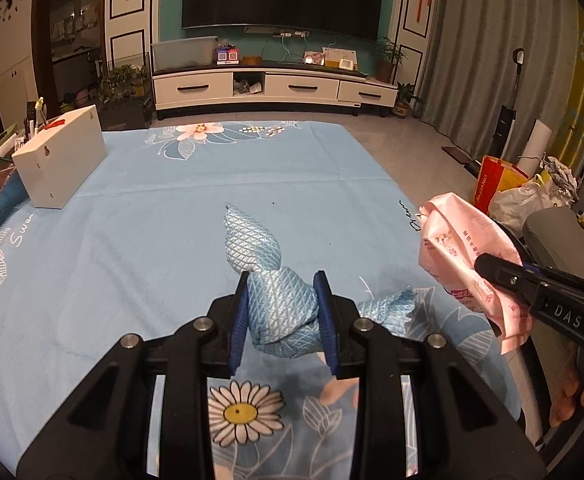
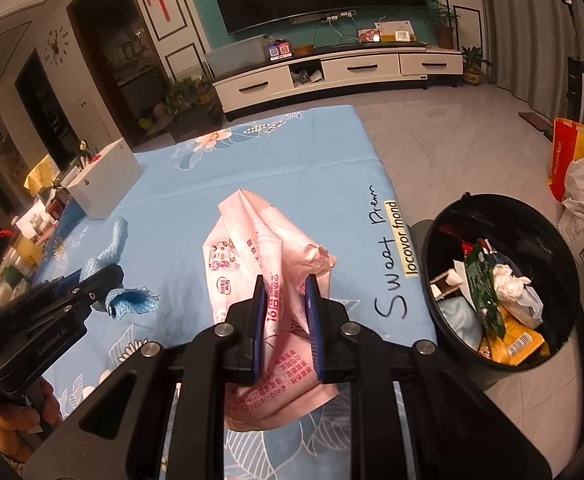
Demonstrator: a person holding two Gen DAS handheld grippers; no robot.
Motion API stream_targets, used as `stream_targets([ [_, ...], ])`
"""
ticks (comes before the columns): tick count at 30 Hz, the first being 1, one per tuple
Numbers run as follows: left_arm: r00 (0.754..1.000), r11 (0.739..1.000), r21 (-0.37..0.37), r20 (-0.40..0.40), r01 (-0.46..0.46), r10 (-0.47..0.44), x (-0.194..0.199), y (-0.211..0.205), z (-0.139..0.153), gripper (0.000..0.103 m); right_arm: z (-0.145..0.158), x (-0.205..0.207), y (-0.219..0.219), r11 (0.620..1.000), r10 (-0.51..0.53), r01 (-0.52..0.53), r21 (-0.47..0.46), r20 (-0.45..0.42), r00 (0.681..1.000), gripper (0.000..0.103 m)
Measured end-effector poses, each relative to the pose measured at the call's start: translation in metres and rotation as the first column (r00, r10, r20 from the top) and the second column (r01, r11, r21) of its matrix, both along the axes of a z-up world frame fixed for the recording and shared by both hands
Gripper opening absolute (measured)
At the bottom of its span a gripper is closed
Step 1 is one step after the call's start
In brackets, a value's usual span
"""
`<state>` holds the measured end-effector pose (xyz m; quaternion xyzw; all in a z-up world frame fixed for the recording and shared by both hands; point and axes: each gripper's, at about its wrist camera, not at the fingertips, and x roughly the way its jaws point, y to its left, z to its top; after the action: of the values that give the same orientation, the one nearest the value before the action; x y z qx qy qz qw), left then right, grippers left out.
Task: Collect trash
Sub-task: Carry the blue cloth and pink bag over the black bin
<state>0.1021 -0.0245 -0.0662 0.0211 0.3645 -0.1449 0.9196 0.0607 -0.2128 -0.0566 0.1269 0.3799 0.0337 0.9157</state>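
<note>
My left gripper (image 1: 282,292) is shut on a crumpled blue patterned cloth (image 1: 268,280), held just above the blue floral tablecloth (image 1: 152,220). It also shows in the right wrist view (image 2: 104,280) with the blue cloth (image 2: 132,300). My right gripper (image 2: 284,292) is shut on a pink plastic wrapper (image 2: 252,248) with red print, held over the table's right part. The wrapper also shows in the left wrist view (image 1: 460,252), with the right gripper (image 1: 488,268) on it. A black trash bin (image 2: 444,240) with paper and wrappers inside stands on the floor right of the table.
A white box (image 1: 60,156) sits at the table's far left; it also shows in the right wrist view (image 2: 104,184). Cluttered items line the left edge. Bags (image 1: 512,188) stand on the floor at right. A TV cabinet (image 1: 272,88) stands beyond the table.
</note>
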Motion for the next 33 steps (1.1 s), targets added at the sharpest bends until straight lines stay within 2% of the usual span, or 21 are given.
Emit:
stream_targets([
  [11, 0.999, 1.0, 0.004, 0.025, 0.021, -0.021, -0.026, -0.01, 0.015, 0.032, 0.013, -0.026, -0.015, 0.999, -0.026, 0.025, 0.021, 0.042, 0.999, 0.02],
  [33, 0.988, 0.989, 0.037, 0.053, 0.141, -0.143, -0.039, -0.063, 0.025, 0.033, 0.017, -0.057, -0.066, 0.988, -0.15, 0.146, 0.052, 0.07, 0.986, 0.02],
])
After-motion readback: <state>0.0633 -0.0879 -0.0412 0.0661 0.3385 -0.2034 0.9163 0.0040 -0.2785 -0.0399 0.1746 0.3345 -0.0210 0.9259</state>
